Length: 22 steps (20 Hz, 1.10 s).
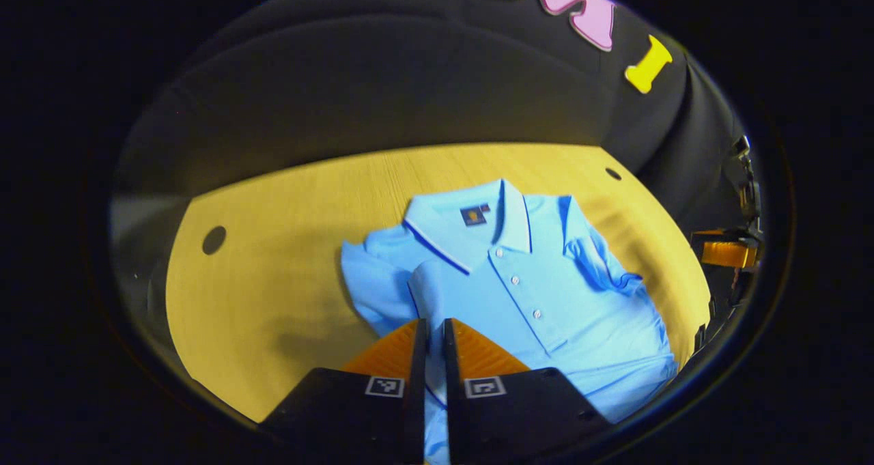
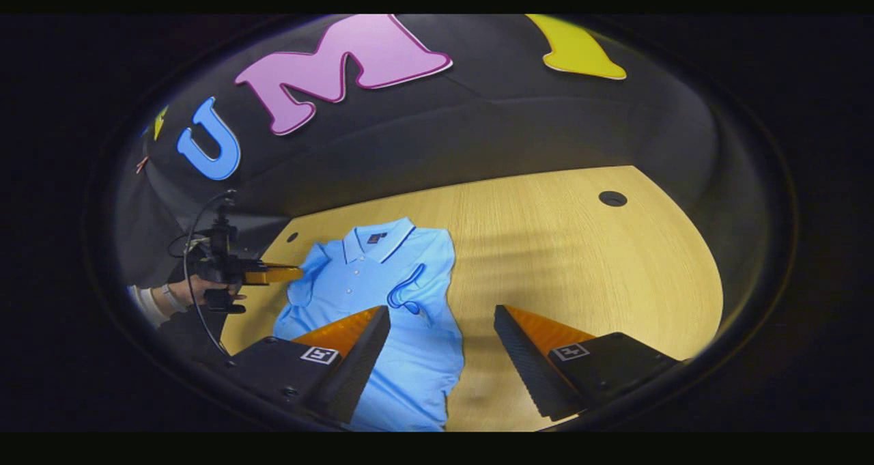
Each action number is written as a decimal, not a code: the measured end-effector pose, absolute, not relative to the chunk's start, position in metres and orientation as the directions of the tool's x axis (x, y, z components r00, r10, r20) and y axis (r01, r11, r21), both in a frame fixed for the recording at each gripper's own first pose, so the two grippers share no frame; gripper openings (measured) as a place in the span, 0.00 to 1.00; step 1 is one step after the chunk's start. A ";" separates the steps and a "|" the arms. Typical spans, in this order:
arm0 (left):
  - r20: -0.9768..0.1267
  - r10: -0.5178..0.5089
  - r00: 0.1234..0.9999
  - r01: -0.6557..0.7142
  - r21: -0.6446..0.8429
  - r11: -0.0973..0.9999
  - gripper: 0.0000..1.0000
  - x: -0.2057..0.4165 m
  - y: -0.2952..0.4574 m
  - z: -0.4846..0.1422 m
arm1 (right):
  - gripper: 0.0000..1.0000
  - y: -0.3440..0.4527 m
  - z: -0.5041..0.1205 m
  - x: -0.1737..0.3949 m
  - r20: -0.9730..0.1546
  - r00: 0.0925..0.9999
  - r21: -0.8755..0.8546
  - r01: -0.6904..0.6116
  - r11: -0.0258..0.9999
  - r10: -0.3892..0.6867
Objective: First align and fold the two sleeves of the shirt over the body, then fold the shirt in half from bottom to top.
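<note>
left gripper: fingers nearly together with a thin gap, a strip of light blue cloth showing between them; whether both press on it i cannot tell.
right gripper: fingers spread wide, nothing between them but bare table and the shirt's edge.
light blue short-sleeved polo shirt with white collar and buttons: lies flat, front up, just ahead of the left gripper's tips and running under them; in the right gripper view it sits ahead and left of the tips, its lower part passing behind that gripper's left finger.
sleeves: in the left gripper view the sleeve left of the tips is folded onto the chest; the sleeve to the right lies bunched at the shirt's side.
pale yellow wooden table with round holes: under the shirt, bare ahead and right of the right gripper.
hand: far left in the right gripper view, holding the other gripper beside the shirt's sleeve.
</note>
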State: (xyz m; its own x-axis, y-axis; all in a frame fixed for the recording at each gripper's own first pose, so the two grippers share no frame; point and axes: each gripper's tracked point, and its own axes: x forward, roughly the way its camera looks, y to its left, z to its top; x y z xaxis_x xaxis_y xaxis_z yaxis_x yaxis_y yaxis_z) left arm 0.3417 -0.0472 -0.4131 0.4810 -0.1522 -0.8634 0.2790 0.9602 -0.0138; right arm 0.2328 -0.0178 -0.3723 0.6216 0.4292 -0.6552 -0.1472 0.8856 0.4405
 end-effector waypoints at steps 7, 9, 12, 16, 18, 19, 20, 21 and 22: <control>-0.832 -0.207 0.515 0.188 -0.126 0.974 0.97 0.267 -0.019 -0.352 | 0.97 -0.020 -0.372 0.181 -0.678 0.595 0.428 -0.158 0.890 0.431; -0.838 -0.260 0.480 0.192 -0.188 0.963 0.97 0.207 -0.016 -0.345 | 0.96 -0.022 -0.373 0.157 -0.687 0.582 0.442 -0.141 0.886 0.435; -0.881 -0.271 0.388 0.206 -0.204 0.957 0.97 0.105 -0.006 -0.359 | 0.96 -0.021 -0.387 0.110 -0.723 0.527 0.458 -0.121 0.881 0.448; -0.922 -0.279 0.268 0.143 -0.248 0.958 0.97 -0.002 -0.003 -0.389 | 0.96 -0.018 -0.411 0.046 -0.769 0.450 0.460 -0.103 0.882 0.454; -0.928 -0.279 0.248 0.088 -0.265 0.960 0.98 -0.024 -0.003 -0.400 | 0.96 -0.016 -0.422 0.020 -0.783 0.425 0.463 -0.089 0.882 0.454; -0.927 -0.284 0.245 0.071 -0.275 0.959 0.98 -0.033 -0.003 -0.402 | 0.96 -0.017 -0.424 0.008 -0.789 0.414 0.466 -0.080 0.881 0.454; -0.926 -0.290 0.239 0.059 -0.285 0.957 0.97 -0.039 -0.006 -0.404 | 0.96 -0.017 -0.429 -0.002 -0.794 0.405 0.467 -0.072 0.881 0.453; -0.925 -0.299 0.233 0.051 -0.295 0.954 0.98 -0.042 -0.011 -0.406 | 0.96 -0.017 -0.433 -0.011 -0.800 0.395 0.466 -0.064 0.882 0.451; -0.928 -0.300 0.219 0.045 -0.298 0.954 0.98 -0.048 -0.012 -0.409 | 0.96 -0.018 -0.438 -0.018 -0.806 0.385 0.467 -0.056 0.883 0.450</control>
